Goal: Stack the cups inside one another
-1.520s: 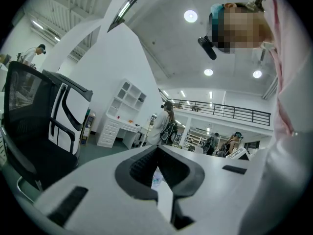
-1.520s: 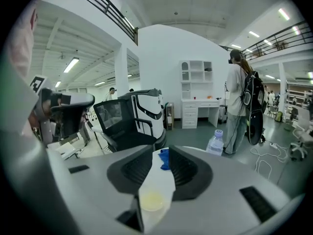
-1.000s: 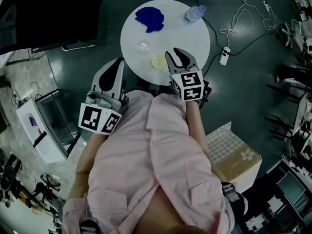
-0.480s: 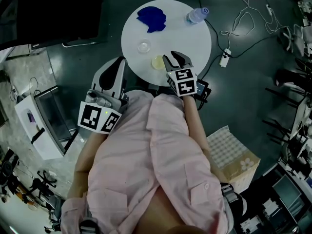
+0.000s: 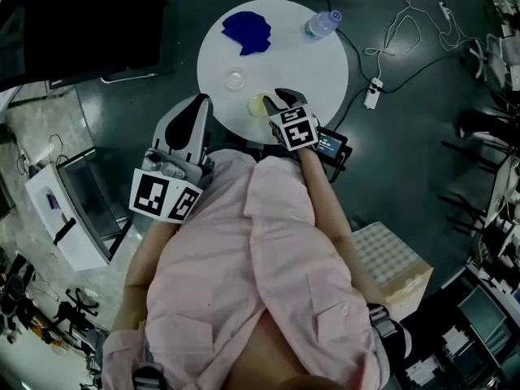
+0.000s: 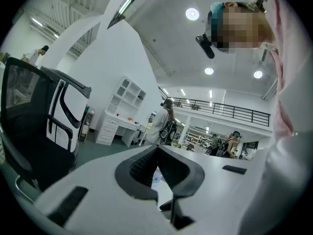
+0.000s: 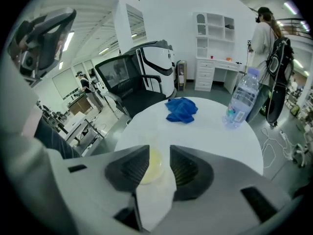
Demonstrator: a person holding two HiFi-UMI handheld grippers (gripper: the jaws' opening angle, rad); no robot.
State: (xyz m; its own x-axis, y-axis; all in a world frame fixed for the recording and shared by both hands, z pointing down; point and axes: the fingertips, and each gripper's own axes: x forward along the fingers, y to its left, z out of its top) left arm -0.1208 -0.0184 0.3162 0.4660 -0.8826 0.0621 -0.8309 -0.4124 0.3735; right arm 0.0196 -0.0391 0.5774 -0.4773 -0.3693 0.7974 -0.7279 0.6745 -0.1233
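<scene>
Yellow cup [image 5: 259, 104] and clear cup [image 5: 235, 78] sit apart on the white worktop [image 5: 301, 55]: nothing stacked yet.
The right gripper [image 5: 279, 97] has just been opening its jaws, which straddle the translucent round yellow cup without pinching it. The left gripper [image 6: 157, 148] has its jaws closed and empty, off the worktop's edge.

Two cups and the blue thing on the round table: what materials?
Yellowish cup: likely translucent plastic, with a pale see-through tint. Clear cup: looks like transparent plastic, possibly glass. Blue thing: soft cloth, matte, with crumpled folds.
</scene>
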